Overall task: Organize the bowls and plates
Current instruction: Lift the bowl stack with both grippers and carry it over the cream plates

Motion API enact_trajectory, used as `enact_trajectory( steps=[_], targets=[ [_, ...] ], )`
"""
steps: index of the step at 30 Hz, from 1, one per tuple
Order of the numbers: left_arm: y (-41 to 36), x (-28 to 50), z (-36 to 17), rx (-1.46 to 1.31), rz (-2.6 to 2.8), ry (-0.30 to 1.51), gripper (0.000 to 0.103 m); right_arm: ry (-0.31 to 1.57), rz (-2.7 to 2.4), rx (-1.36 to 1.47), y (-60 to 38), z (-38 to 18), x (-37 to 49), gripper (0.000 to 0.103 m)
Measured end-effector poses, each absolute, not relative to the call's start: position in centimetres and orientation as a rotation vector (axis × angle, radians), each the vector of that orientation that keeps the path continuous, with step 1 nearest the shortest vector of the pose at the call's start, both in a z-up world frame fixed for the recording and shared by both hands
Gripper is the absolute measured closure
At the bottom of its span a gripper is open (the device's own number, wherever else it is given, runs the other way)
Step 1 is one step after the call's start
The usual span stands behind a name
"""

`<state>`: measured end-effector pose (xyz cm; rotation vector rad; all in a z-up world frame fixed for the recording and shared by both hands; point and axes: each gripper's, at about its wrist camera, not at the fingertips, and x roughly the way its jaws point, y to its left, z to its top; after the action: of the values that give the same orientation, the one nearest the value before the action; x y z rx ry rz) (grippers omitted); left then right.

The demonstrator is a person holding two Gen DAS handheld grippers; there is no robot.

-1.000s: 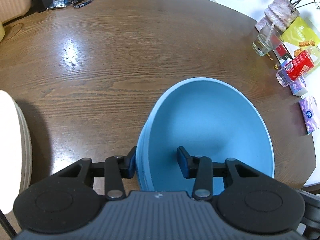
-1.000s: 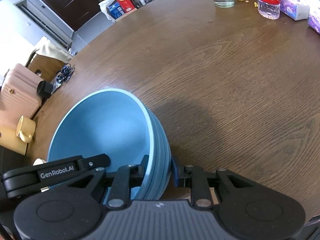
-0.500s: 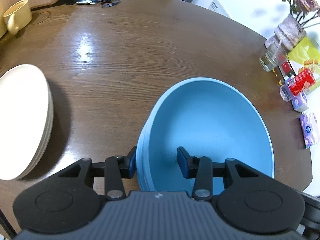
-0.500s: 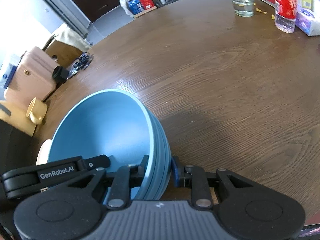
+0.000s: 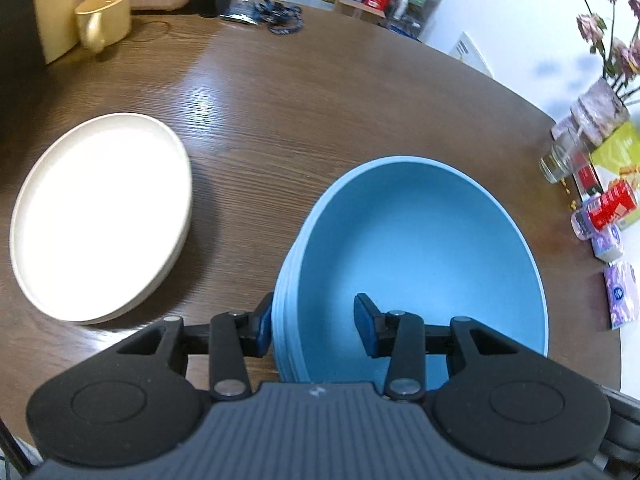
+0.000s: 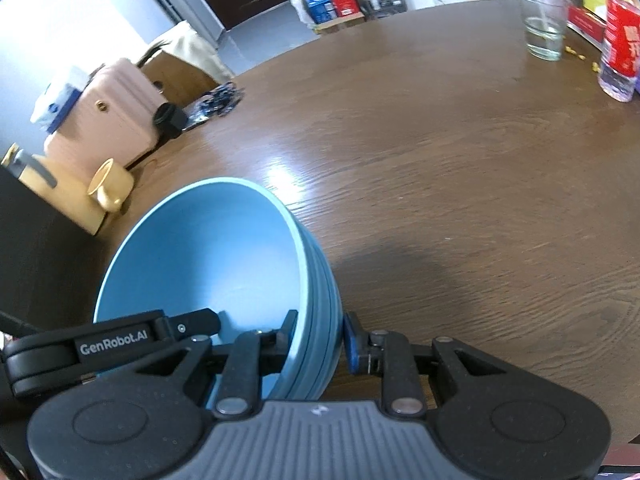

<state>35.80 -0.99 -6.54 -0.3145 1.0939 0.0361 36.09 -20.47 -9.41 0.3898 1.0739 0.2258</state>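
Blue bowls (image 5: pixel 420 248), nested in a stack, are held between both grippers above the wooden table (image 5: pixel 304 128). The stack's near rim is straddled by the left gripper (image 5: pixel 314 330), partly open, one pad outside and one inside. The opposite rim is clamped by the right gripper (image 6: pixel 320 340), closed narrower. White plates (image 5: pixel 100 212), possibly several stacked, lie on the table just left of the bowls.

"GenRobot.AI" stands in white letters on the black arm of the left hand-held gripper (image 6: pixel 192 326), seen near left in the right wrist view.
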Motion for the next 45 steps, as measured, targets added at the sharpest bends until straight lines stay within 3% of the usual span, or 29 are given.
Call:
enact_trajectory(
  steps=[24,45],
  targets=[
    [12.9,35.4,-3.1,-0.352,0.095,1.03,0.061,1.037,0.311,0.324,-6.5,-5.4,37.0,0.081],
    [22.3,37.8,-5.0,-0.365,0.105,1.075,0.062,1.081,0.301,0.324,3.5,-6.9,39.9,0.081]
  ],
)
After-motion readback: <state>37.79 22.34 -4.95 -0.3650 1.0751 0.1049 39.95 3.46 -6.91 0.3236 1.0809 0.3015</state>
